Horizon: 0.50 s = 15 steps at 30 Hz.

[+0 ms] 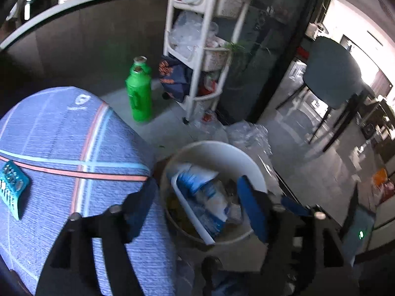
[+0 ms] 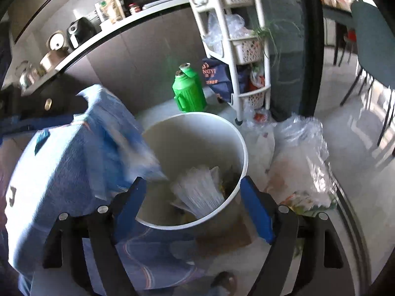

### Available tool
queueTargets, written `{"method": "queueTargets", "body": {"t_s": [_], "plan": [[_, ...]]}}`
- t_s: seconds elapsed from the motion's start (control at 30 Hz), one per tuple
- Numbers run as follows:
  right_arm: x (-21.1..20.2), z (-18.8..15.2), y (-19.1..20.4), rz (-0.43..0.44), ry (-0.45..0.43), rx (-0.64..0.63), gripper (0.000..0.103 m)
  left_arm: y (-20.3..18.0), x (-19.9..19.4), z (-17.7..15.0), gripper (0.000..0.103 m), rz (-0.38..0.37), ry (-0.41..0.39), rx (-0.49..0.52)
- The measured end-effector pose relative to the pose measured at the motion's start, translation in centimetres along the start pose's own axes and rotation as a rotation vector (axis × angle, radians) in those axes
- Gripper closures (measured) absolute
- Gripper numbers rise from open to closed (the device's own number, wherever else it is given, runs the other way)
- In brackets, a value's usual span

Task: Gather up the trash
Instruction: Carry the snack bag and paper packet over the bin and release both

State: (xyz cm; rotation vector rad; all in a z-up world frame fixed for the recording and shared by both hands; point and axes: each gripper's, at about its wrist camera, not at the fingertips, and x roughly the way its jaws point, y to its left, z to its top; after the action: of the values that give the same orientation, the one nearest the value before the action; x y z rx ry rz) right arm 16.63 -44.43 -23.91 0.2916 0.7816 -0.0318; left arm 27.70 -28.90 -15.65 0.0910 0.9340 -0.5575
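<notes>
- Kitchen floor [image 2: 345, 172] is pale tile, with a dark cabinet run and cluttered counter [image 2: 103, 34] at the back.
- White wheeled rack [image 2: 237, 49] stuffed with bags stands by two green flasks [image 2: 190, 93].
- Blue quilted cloth [image 1: 74, 160] drapes over something left of the bin.
- White bin [image 2: 195, 133] sits dead centre, holding blue-and-white packaging [image 1: 205, 192] and a crinkly plastic wrapper [image 2: 200, 190].
- Clear plastic bag [image 2: 301, 162] slumps right of the bin.
- Left gripper [image 1: 197, 202] and right gripper [image 2: 195, 197] both hang over the bin, jaws spread wide, nothing pinched.
</notes>
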Motion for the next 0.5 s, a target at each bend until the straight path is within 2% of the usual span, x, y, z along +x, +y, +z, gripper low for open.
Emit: {"method": "queueTargets", "body": {"t_s": [0.03, 0.1, 0.2, 0.37, 0.5], "plan": [[-0.1, -0.2, 0.0, -0.004, -0.003, -0.007, 0.016, 0.2, -0.1, 0.1, 0.025, -0.001, -0.001, -0.006], [-0.6, -0.5, 0.1, -0.003, -0.022, -0.012, 0.008, 0.6, -0.5, 0.1, 0.015, 0.005, -0.013, -0.024], [-1.1, -0.8, 0.1, 0.004, -0.026, 0.002, 0.009, 1.0, -1.5, -0.1, 0.004, 0.042, -0.046, -0.043], [-2.0, -0.6, 0.7, 0.01, -0.014, 0.012, 0.009, 1.4, -3.3, -0.7, 0.004, 0.052, -0.051, -0.069], [-3.7, -0.2, 1.8, 0.022, -0.038, 0.001, 0.009, 2.3, -6.0, -1.6, 0.004, 0.052, -0.07, -0.113]]}}
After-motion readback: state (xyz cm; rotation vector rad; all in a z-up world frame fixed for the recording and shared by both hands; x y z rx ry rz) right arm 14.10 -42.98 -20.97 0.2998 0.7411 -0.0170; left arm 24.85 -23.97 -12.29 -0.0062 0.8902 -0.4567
